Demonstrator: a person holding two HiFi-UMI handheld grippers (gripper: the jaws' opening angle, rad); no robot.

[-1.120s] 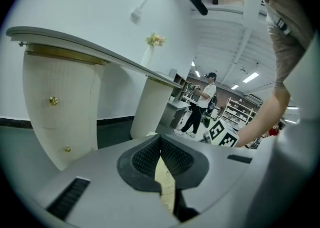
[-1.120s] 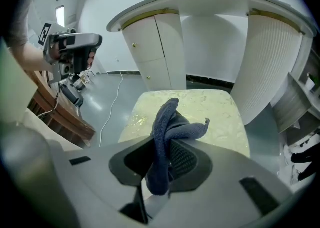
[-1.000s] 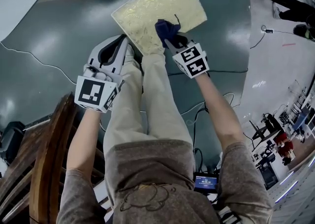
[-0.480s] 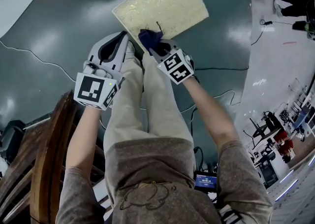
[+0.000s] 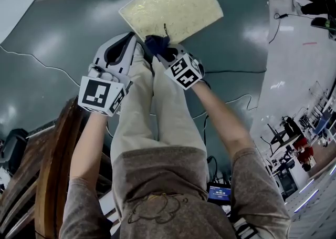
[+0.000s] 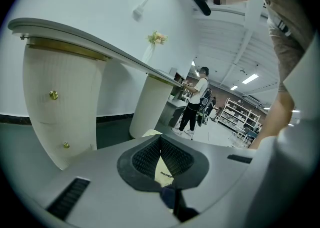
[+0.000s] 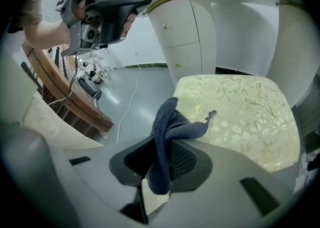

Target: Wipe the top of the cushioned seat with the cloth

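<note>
The right gripper (image 5: 160,50) has slid back with the cloth (image 5: 156,42) to the near corner of the seat (image 5: 178,1). It clenches the dark blue, fuzzy, bunched cloth, which rests on the pale gold, leaf-patterned rectangular cushion. The left gripper (image 5: 126,49), jaws pressed together on nothing, hangs just off the seat's near edge.

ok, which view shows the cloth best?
Right gripper view: the dark blue cloth hangs centre frame, pinched in the right claw. Head view shows only a small bunch; left gripper view, a blue sliver.
</note>
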